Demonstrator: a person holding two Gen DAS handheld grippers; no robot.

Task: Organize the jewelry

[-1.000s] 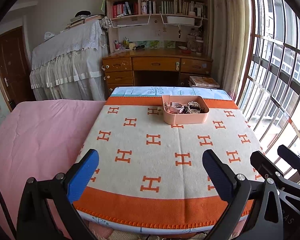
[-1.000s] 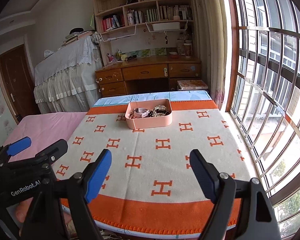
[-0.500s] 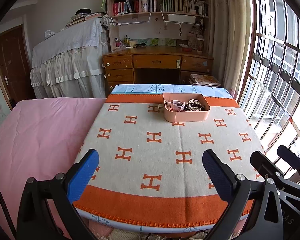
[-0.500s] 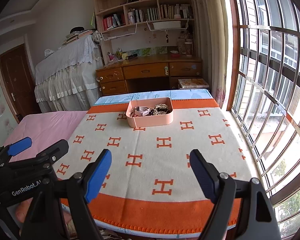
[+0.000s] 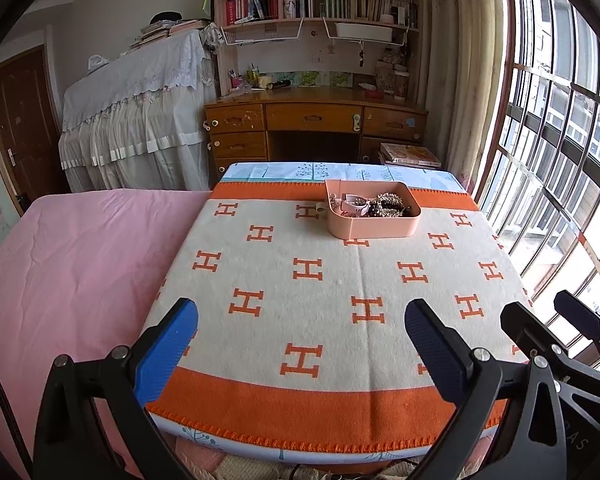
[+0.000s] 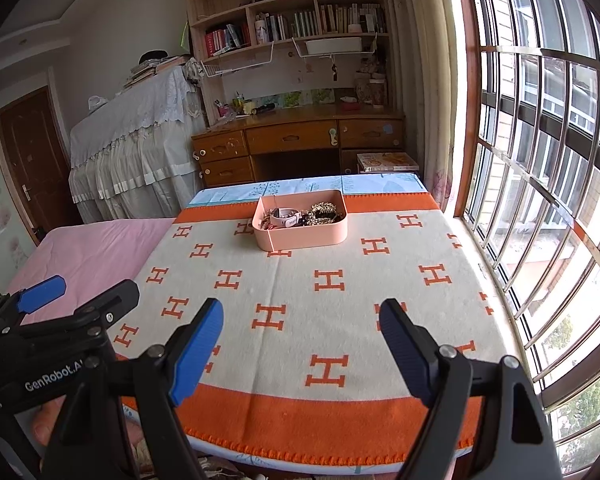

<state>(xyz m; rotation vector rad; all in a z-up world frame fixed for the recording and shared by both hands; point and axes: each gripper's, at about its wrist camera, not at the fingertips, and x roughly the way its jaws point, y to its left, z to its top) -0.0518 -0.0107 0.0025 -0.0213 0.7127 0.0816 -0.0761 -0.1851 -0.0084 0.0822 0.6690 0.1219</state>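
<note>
over the blanket (image 5: 300, 240), both tongs (image 5: 300, 336) (image 6: 300, 336) hang spread, pink tray (image 5: 374, 224) beyond.

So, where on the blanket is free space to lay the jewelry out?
The patterned blanket is bare from the pink tray to the near orange border, and on both sides of the tray. Only the tray is crowded: a watch and bracelets piled together.

1. A pink tray (image 5: 374, 227) of jewelry (image 5: 380, 205) is seen at twelve o'clock on the counter (image 5: 300, 272).
2. The left tool (image 5: 300, 334) is held wide apart, nothing between its pads.
</note>
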